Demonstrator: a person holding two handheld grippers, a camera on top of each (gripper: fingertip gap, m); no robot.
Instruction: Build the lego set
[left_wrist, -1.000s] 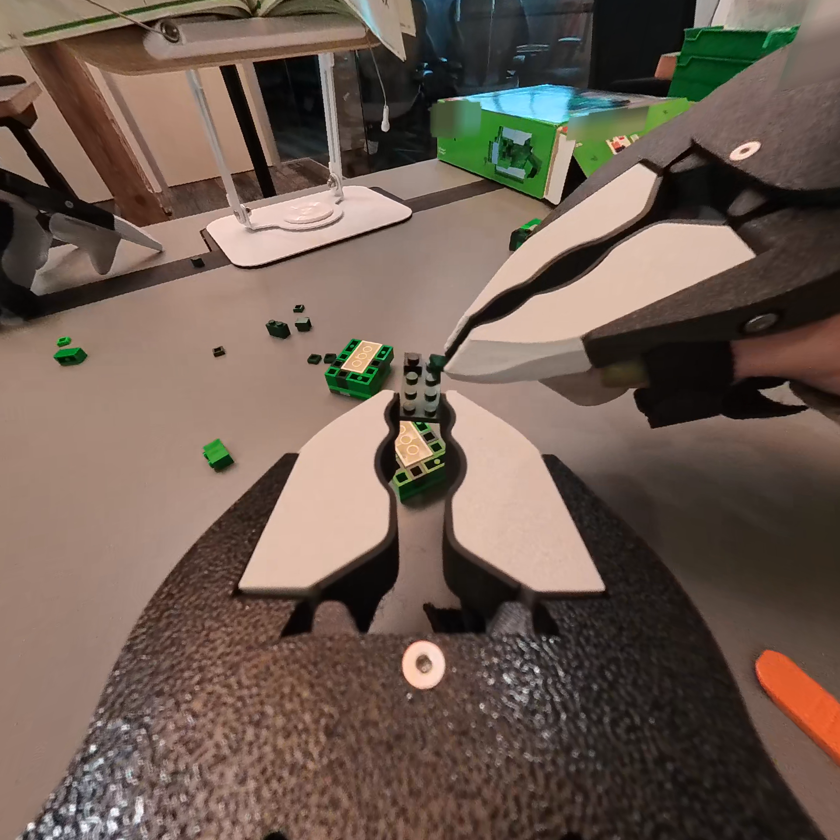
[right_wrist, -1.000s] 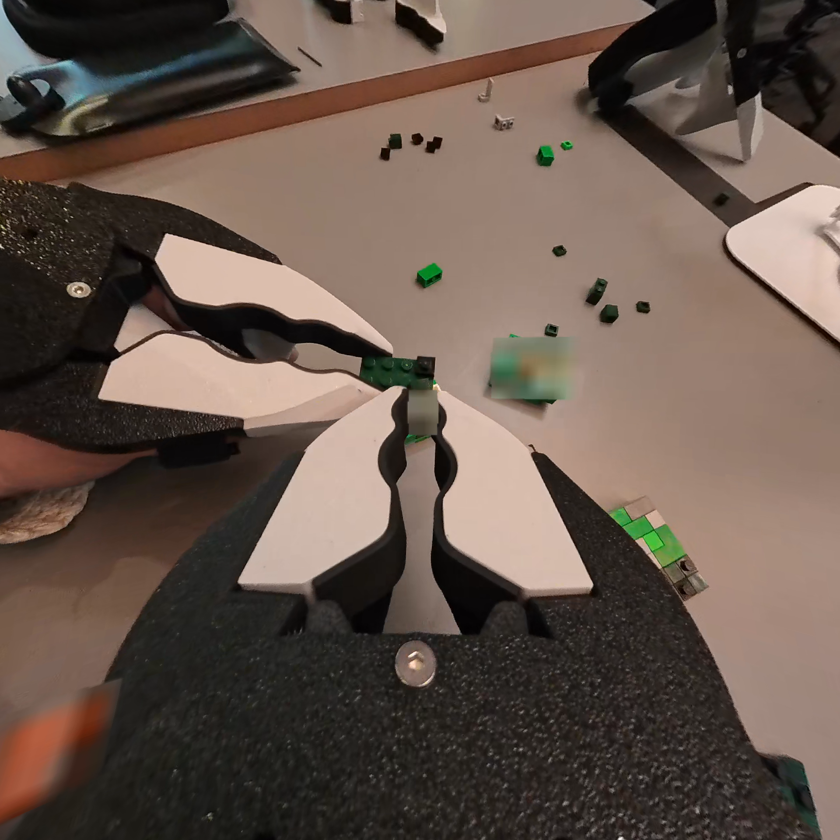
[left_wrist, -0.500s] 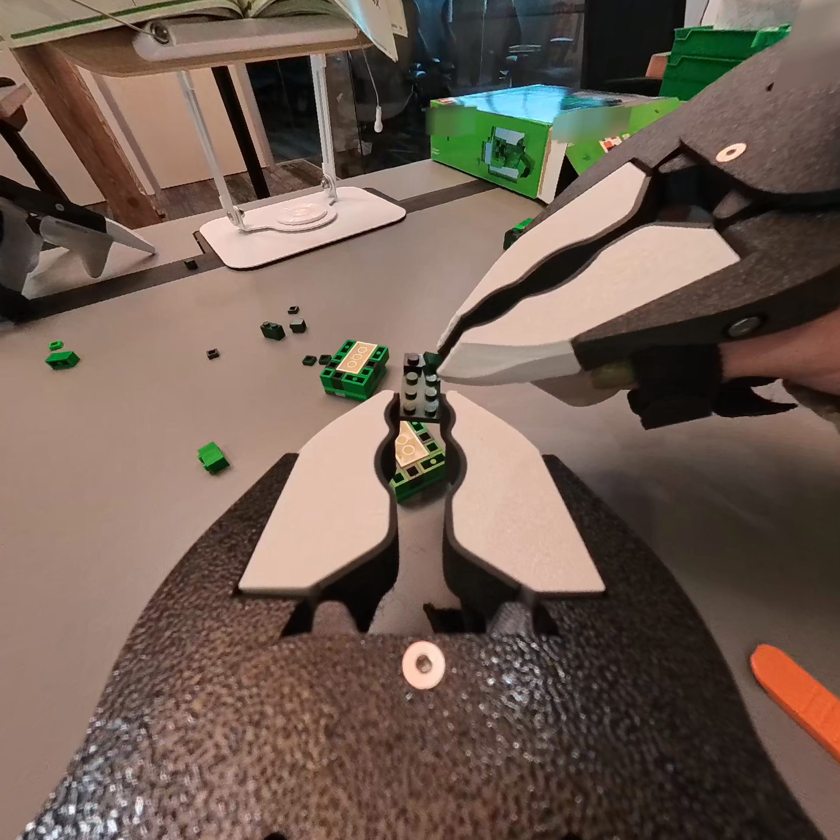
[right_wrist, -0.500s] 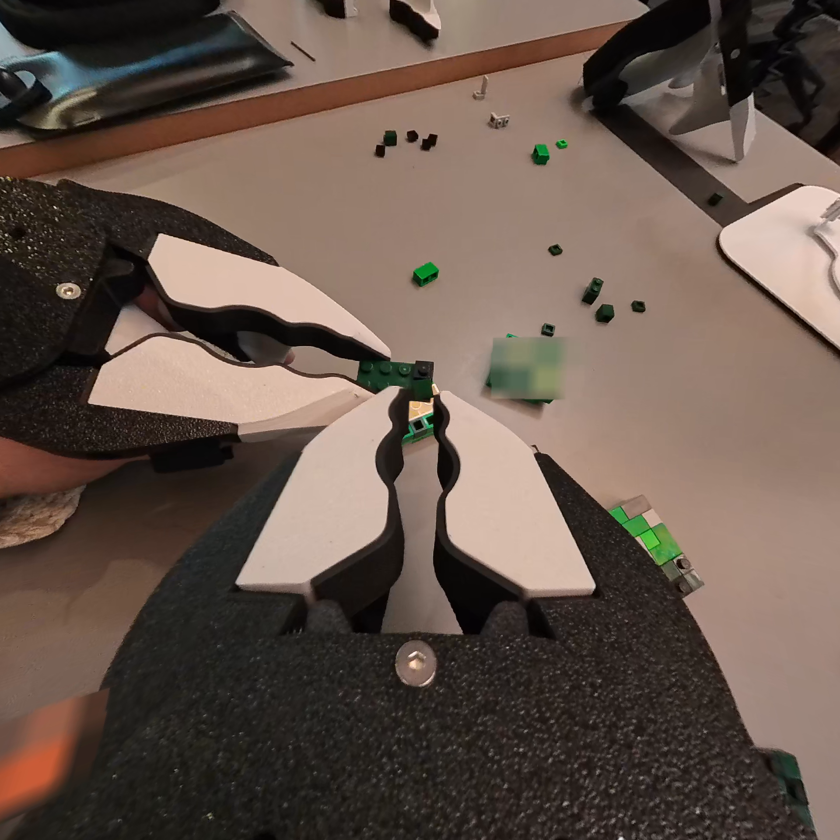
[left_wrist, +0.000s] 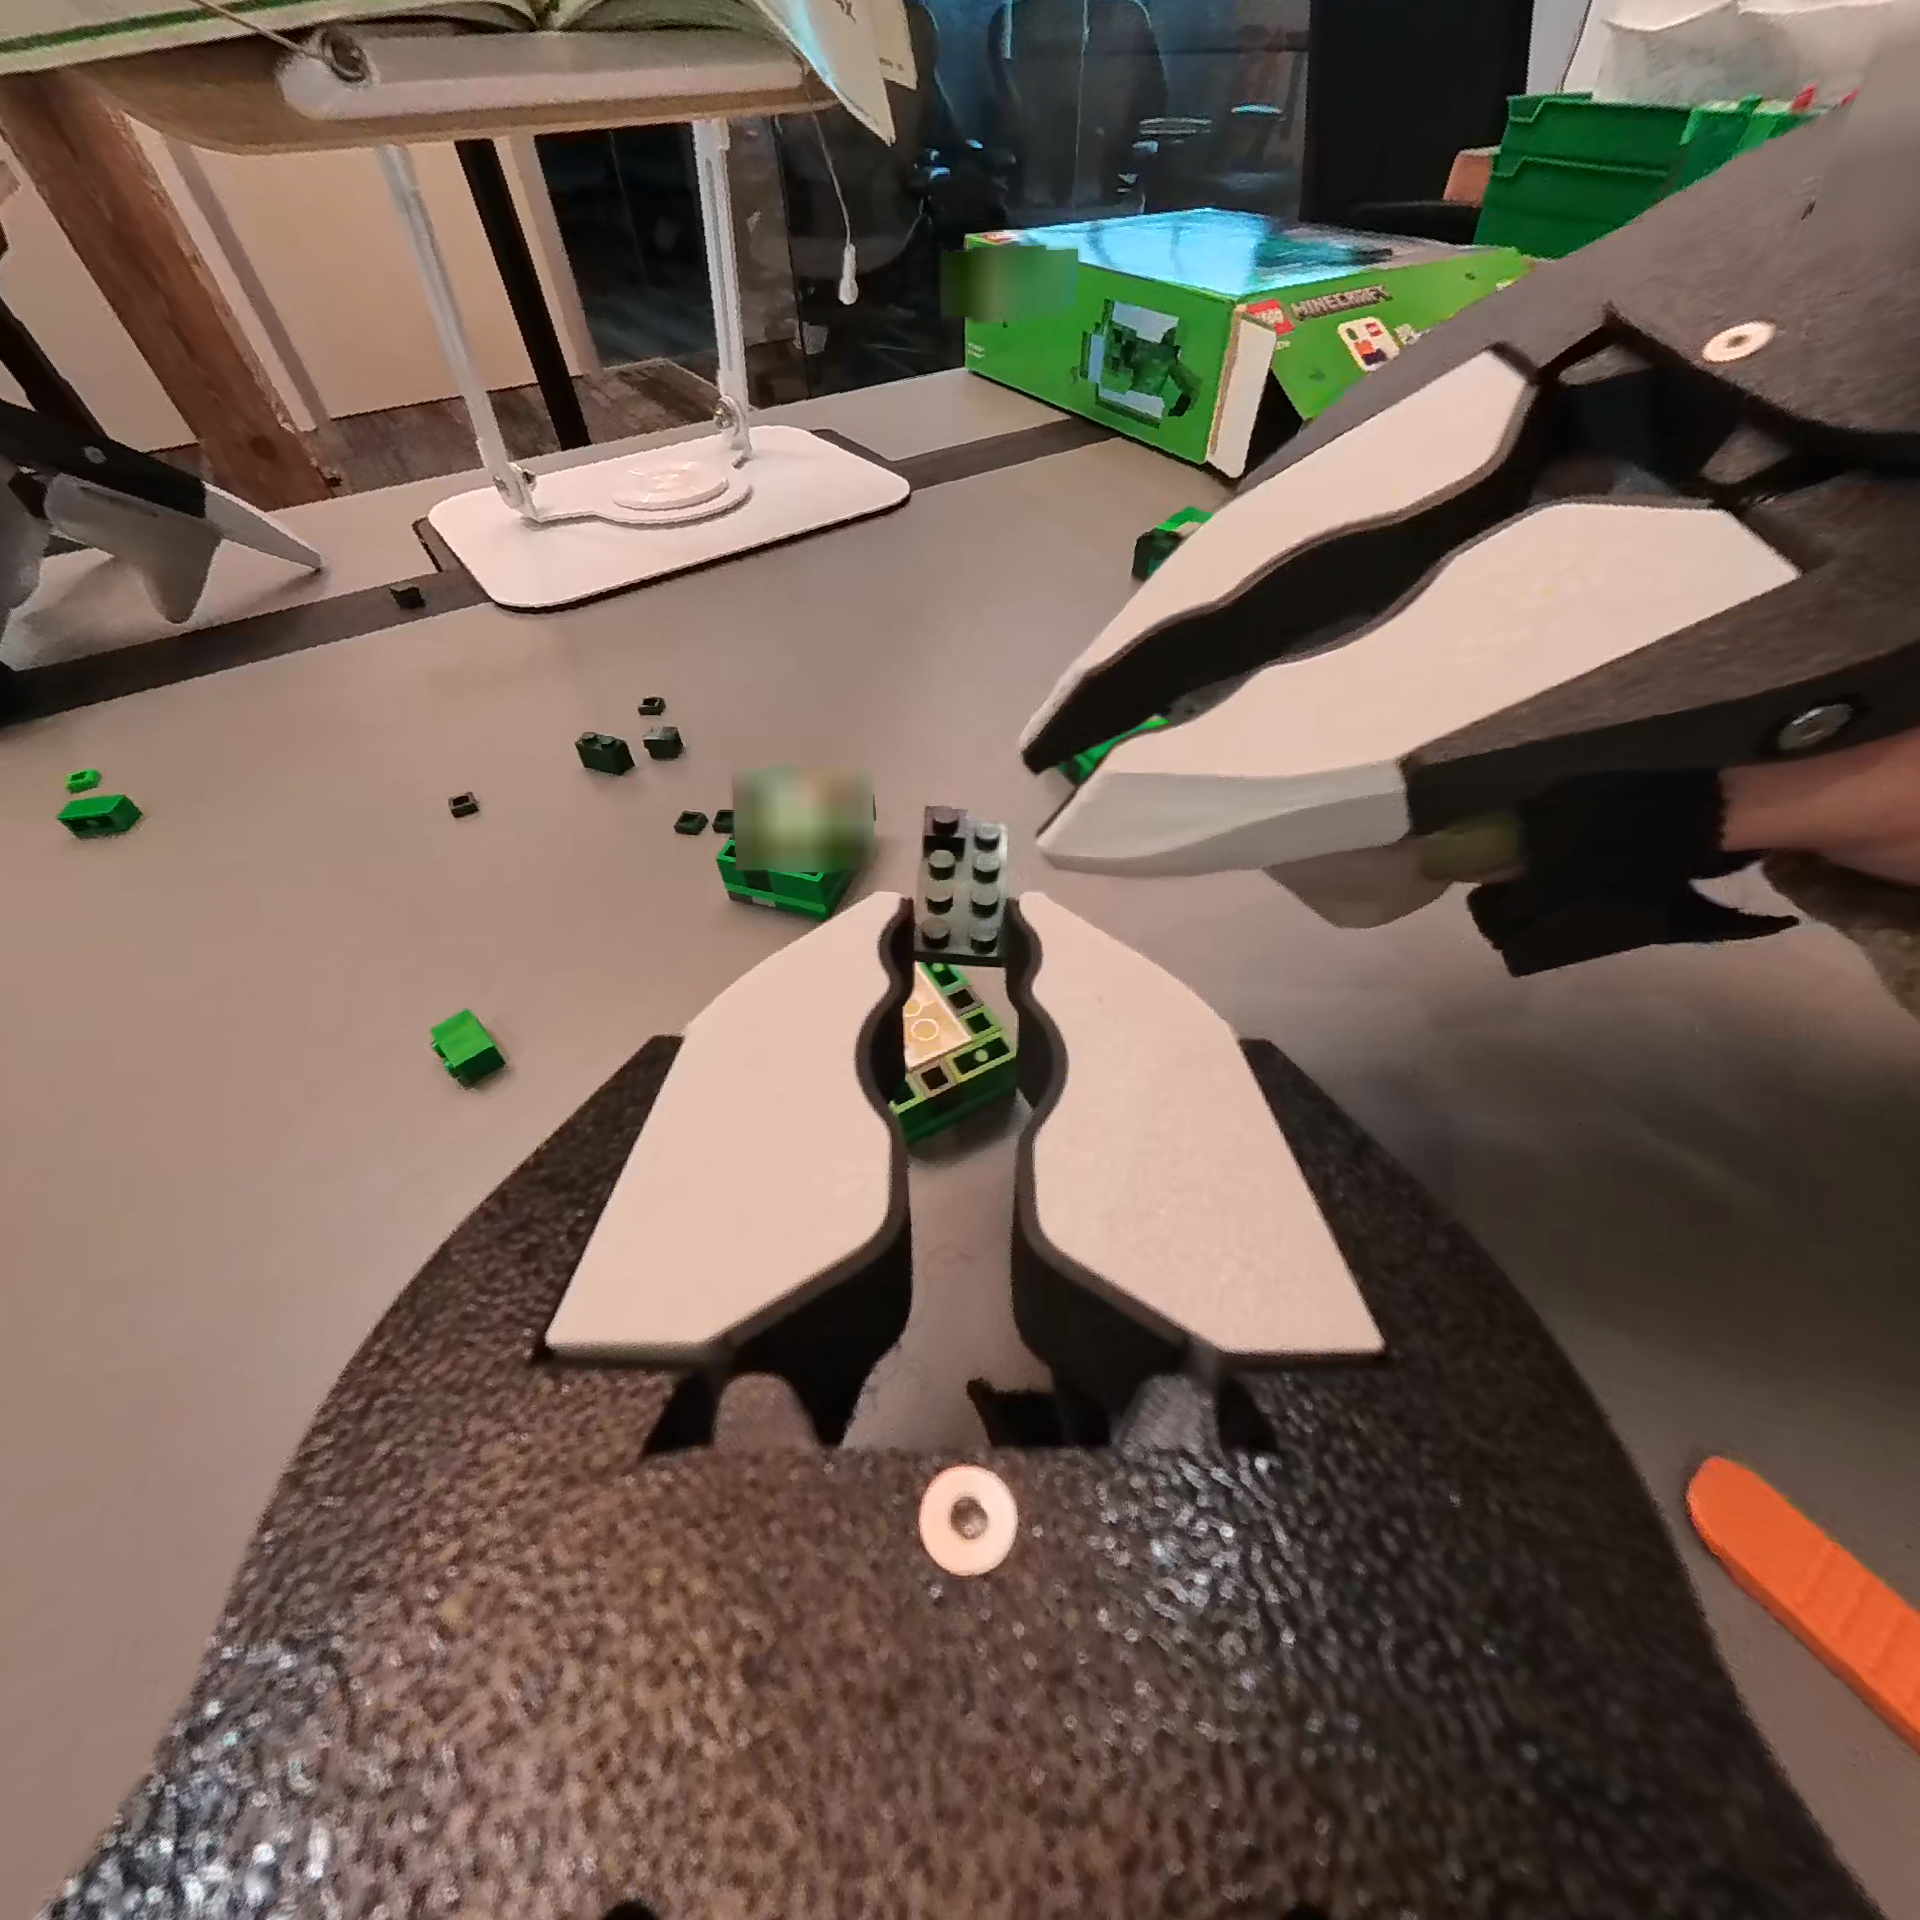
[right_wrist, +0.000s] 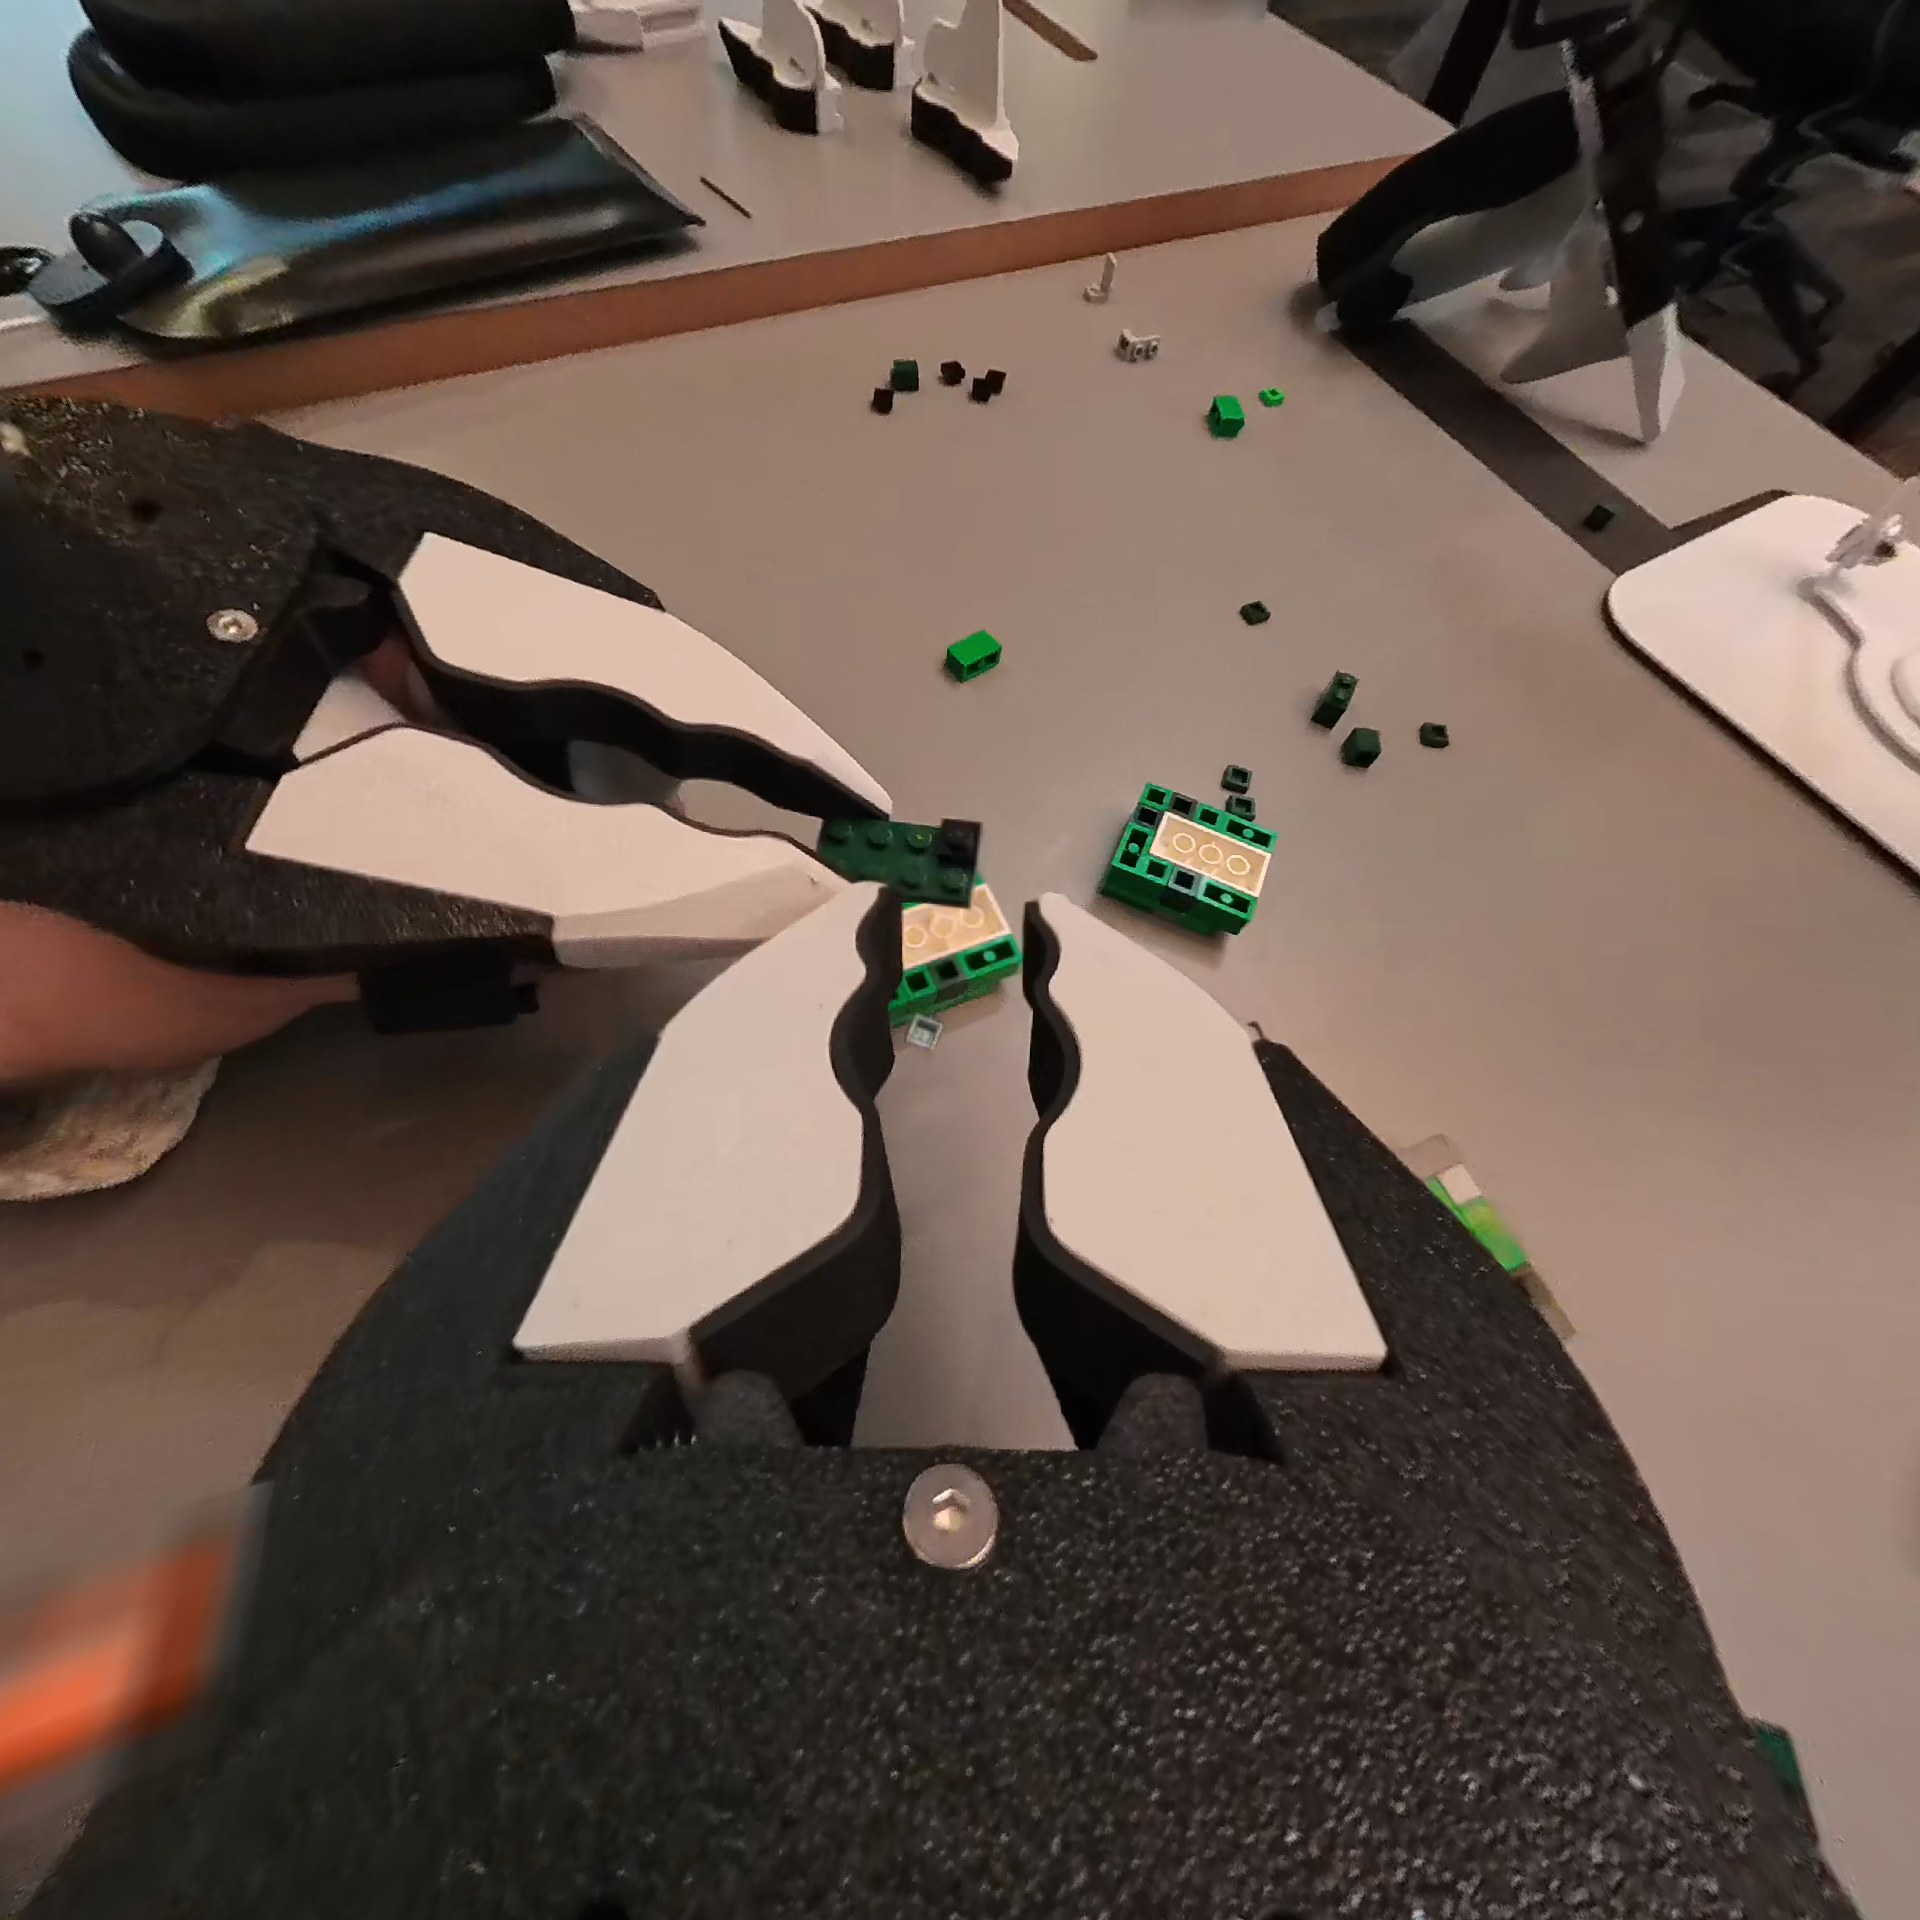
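Note:
My left gripper (left_wrist: 961, 904) is shut on a dark green studded plate (left_wrist: 961, 888) and holds it above the table. A black one-stud piece (left_wrist: 943, 824) sits on the plate's far corner. Below the plate, a green-and-tan brick block (left_wrist: 951, 1049) rests on the table. My right gripper (right_wrist: 956, 909) is open and empty, its tips just short of the plate (right_wrist: 899, 852). It also shows in the left wrist view (left_wrist: 1039, 805), to the right of the plate. A small pale grey piece (right_wrist: 923, 1032) lies on the table beside the block (right_wrist: 956, 956).
A second green-and-tan block (right_wrist: 1190, 857) sits just beyond. Loose green and dark bricks (right_wrist: 974, 657) are scattered over the grey table. A white stand base (left_wrist: 665, 499) and a green set box (left_wrist: 1122, 322) are at the back. An orange tool (left_wrist: 1808, 1569) lies near right. Less than 4 cm separates the two grippers' tips. Between my left fingertips and the green-and-tan brick block (left_wrist: 951, 1049) there is roughly 5 cm.
My right gripper held a pale grey piece against the plate's end, then opened and drew back. The grey piece is out of its fingers. My left gripper kept hold of the plate.

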